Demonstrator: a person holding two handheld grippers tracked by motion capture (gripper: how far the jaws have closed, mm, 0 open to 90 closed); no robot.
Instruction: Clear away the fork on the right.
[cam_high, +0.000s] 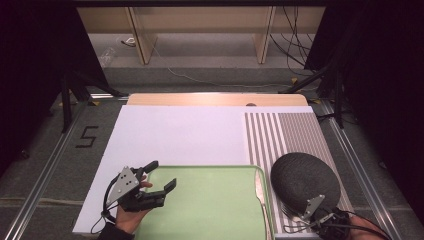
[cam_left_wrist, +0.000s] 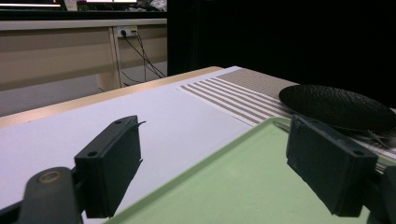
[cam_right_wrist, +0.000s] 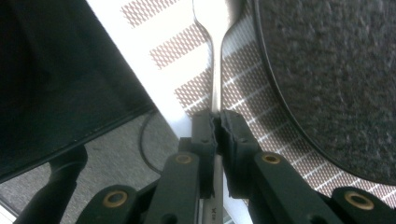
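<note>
Up close, the right gripper view shows the right tool (cam_right_wrist: 216, 122) clamped on a fork (cam_right_wrist: 215, 60) handle, lying on the striped mat (cam_right_wrist: 175, 53) beside the black plate (cam_right_wrist: 336, 74) near the counter's front right corner. From above, the left tool (cam_high: 162, 176) stands wide open over the green tray's (cam_high: 210, 205) left edge, white counter free behind it.

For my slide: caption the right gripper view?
Right tool shut on a fork's handle beside the black plate.
</note>
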